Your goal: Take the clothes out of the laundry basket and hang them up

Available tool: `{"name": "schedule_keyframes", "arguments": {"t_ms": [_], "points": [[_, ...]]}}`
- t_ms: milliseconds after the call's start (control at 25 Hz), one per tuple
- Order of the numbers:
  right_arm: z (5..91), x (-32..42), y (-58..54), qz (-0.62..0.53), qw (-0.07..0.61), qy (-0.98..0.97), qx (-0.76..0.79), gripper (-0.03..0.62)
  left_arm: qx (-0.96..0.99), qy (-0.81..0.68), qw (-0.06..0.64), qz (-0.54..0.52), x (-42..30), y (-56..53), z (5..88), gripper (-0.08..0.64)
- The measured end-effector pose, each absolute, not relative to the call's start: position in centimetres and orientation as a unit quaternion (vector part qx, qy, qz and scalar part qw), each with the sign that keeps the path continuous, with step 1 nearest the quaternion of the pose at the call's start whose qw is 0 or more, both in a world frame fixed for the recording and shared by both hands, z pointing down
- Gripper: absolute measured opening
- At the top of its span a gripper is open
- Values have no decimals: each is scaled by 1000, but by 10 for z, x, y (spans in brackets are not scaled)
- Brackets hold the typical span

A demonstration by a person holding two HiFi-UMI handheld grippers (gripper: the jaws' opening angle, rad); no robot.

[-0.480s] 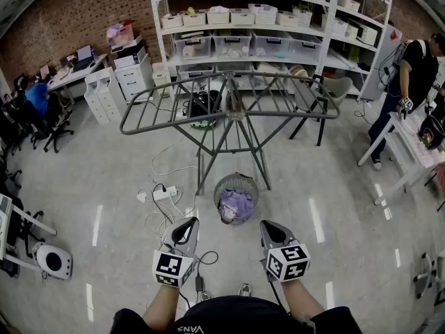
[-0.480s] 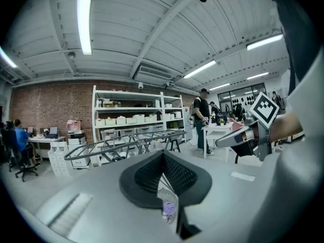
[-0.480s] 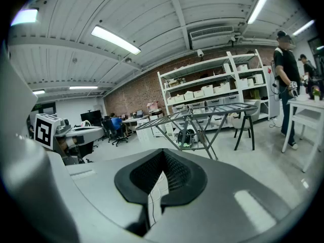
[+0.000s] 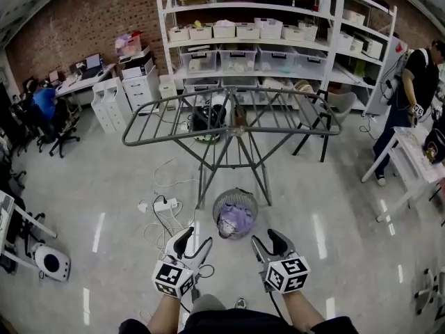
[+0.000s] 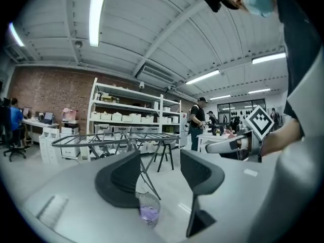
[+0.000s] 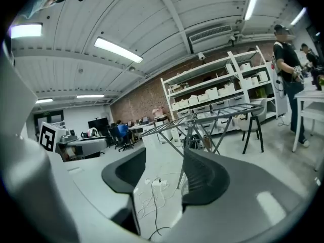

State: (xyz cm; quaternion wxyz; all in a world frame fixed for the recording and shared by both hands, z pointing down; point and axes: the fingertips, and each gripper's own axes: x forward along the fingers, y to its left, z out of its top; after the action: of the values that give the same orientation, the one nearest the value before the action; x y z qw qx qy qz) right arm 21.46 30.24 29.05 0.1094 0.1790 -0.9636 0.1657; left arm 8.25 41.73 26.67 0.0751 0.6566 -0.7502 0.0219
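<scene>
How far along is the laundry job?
Done: nothing, the drying rack is bare. In hand: nothing, left gripper and right gripper are both open and empty, held short of the basket. Left: all of it, the purple clothes lie in the basket, to be lifted out and hung.

Left claw [image 4: 192, 243], right claw [image 4: 269, 241] near laundry basket [image 4: 234, 193]

Left claw [image 4: 189, 241], right claw [image 4: 268, 241] side by side, pointing forward, jaws apart, nothing between.
</scene>
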Motion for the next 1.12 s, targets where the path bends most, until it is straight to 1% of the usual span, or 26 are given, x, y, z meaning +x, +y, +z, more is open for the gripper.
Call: {"name": "schedule_keyframes", "arguments": {"t_ms": [40,120,240,440,640,960,1120], "points": [[289,216,298,162,99,-965,181,235,654,-752,77,20,84,417,269,227],[289,218,293,159,88,-967,178,261,651,-754,88,17,87,415,277,245],[294,217,290,164,91,-968,169,264,653,-750,101,22,88,412,286,271],[299,205,276,149,78,-971,171,262,660,-744,101,22,72,393,296,296],[311,188,241,123,114,-964,205,262,672,-733,105,18,47,355,302,301],[337,137,189,124,161,-938,279,264,697,-706,121,18,-24,305,310,301],[343,110,169,149,152,-929,303,262,709,-692,132,21,-57,285,319,301]]}}
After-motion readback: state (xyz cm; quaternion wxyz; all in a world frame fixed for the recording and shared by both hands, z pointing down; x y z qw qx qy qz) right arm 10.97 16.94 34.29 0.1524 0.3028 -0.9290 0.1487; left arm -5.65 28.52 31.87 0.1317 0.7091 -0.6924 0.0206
